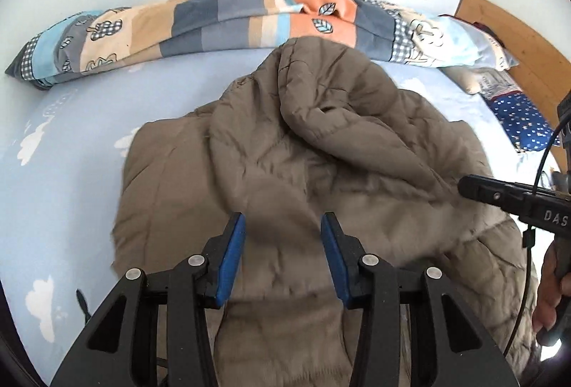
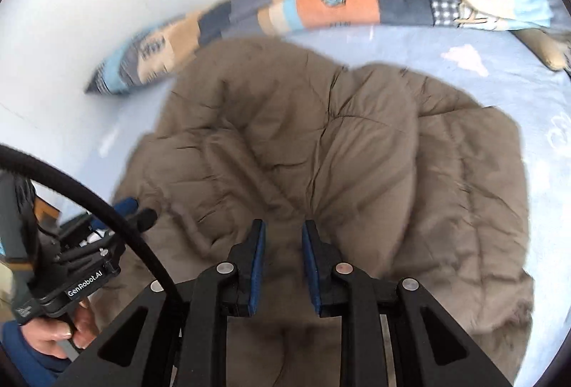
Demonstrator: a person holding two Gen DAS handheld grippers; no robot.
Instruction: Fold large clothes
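A brown padded jacket (image 1: 321, 144) lies rumpled across the bed, with a puffy fold heaped along its middle. My left gripper (image 1: 283, 226) is over its near edge, and blurred brown fabric bulges up between the blue pads (image 1: 233, 255), which stand moderately apart and grip it. In the right wrist view the jacket (image 2: 321, 144) fills the centre. My right gripper (image 2: 283, 230) has its pads close together, with dark fabric pinched in the narrow gap. The right gripper (image 1: 471, 187) shows at the jacket's right edge. The left gripper (image 2: 141, 210) shows at its left edge.
A light-blue sheet (image 1: 71, 155) with white clouds covers the bed. A rolled patchwork quilt (image 1: 214, 19) lies along the white wall. A wooden headboard (image 1: 517, 40) and a star-print pillow (image 1: 517, 122) are at the right. A person's hands (image 2: 60, 330) hold the gripper handles, and a black cable (image 2: 107, 201) arcs nearby.
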